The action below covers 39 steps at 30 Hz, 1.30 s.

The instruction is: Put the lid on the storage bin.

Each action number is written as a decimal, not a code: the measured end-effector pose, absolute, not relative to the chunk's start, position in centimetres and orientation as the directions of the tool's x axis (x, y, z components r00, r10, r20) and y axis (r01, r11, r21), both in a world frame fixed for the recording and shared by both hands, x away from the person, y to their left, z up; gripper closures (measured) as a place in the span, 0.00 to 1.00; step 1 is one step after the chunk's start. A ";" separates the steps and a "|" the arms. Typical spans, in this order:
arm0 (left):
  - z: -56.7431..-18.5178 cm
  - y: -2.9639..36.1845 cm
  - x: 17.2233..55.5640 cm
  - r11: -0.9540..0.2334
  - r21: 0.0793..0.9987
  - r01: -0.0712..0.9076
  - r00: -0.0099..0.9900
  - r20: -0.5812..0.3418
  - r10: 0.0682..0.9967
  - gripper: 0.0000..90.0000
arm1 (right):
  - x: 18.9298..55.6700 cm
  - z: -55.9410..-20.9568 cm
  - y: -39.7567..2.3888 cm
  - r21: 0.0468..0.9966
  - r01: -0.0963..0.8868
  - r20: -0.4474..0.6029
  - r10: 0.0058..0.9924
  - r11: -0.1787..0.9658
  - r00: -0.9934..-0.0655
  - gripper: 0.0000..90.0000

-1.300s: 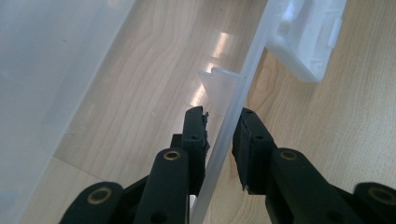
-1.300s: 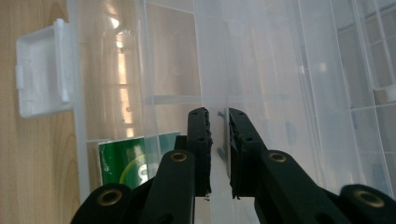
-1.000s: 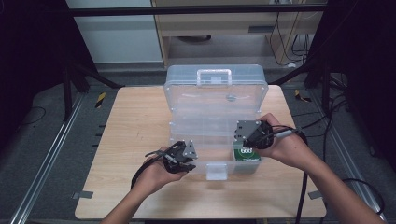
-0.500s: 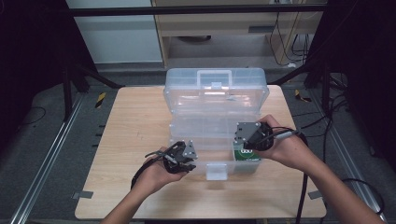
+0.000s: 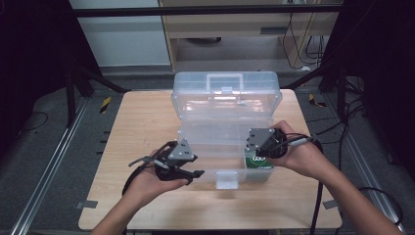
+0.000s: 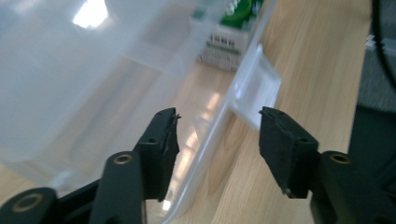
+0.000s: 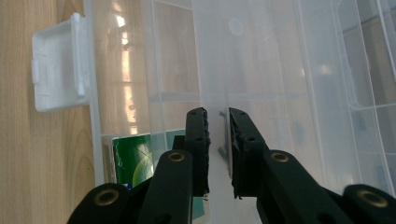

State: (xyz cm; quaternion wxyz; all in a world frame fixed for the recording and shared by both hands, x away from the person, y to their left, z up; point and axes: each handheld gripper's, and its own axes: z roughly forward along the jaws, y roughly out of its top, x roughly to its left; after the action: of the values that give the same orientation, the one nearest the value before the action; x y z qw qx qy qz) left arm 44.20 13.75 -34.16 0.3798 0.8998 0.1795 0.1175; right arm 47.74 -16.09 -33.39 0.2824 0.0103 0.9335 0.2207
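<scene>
A clear plastic toolbox (image 5: 226, 169) stands on the wooden table with its lid (image 5: 226, 95) tipped back. A clear inner tray (image 5: 215, 134) spans the box. My right gripper (image 5: 255, 149) is shut on a thin clear part of that tray (image 7: 261, 70), seen between its jaws (image 7: 218, 112). A green carton (image 5: 258, 161) lies in the box's right front corner, under that gripper. My left gripper (image 5: 195, 173) hovers at the box's left front. Its jaws (image 6: 218, 116) have just been opening and straddle the front rim (image 6: 210, 140) without touching it. The white latch (image 6: 257, 91) hangs beyond.
The latch (image 5: 226, 179) juts from the box's front towards the table (image 5: 142, 122). Bare wood shows left, right and in front of the box. Cables trail from both grippers off the table's near edge. Metal rails and dark stands flank the table.
My left gripper has lifted a little from the box's left front edge and its jaws have spread apart. My right gripper and the tray have stayed put.
</scene>
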 end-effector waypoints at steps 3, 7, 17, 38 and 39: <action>-32.6 15.0 44.8 -0.603 0.754 0.262 0.892 0.050 0.449 0.71 | 47.7 -33.4 -16.1 0.419 -0.103 -0.521 0.146 0.902 -0.841 0.88; -31.2 17.2 47.0 -0.528 0.774 0.351 0.833 -0.001 0.553 0.83 | 47.7 -33.4 -16.1 0.415 -0.101 -0.521 0.145 0.904 -0.841 0.87; -29.0 18.5 52.8 -0.400 0.793 0.460 0.758 -0.116 0.641 0.99 | 47.6 -33.6 -16.1 0.423 -0.099 -0.520 0.152 0.901 -0.840 0.87; -28.3 18.5 53.7 -0.387 0.799 0.460 0.729 -0.090 0.679 1.00 | 47.2 -33.9 -16.1 0.431 -0.091 -0.524 0.167 0.898 -0.835 0.85; -28.3 18.6 53.7 -0.388 0.799 0.460 0.729 -0.091 0.678 1.00 | 47.2 -33.9 -16.2 0.434 -0.089 -0.522 0.170 0.897 -0.836 0.85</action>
State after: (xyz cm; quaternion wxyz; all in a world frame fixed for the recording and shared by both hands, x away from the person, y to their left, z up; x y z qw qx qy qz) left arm 53.71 18.55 -28.28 0.4322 0.8233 0.3456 0.1263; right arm 47.18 -16.16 -33.92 0.2857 0.0218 0.9310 0.2262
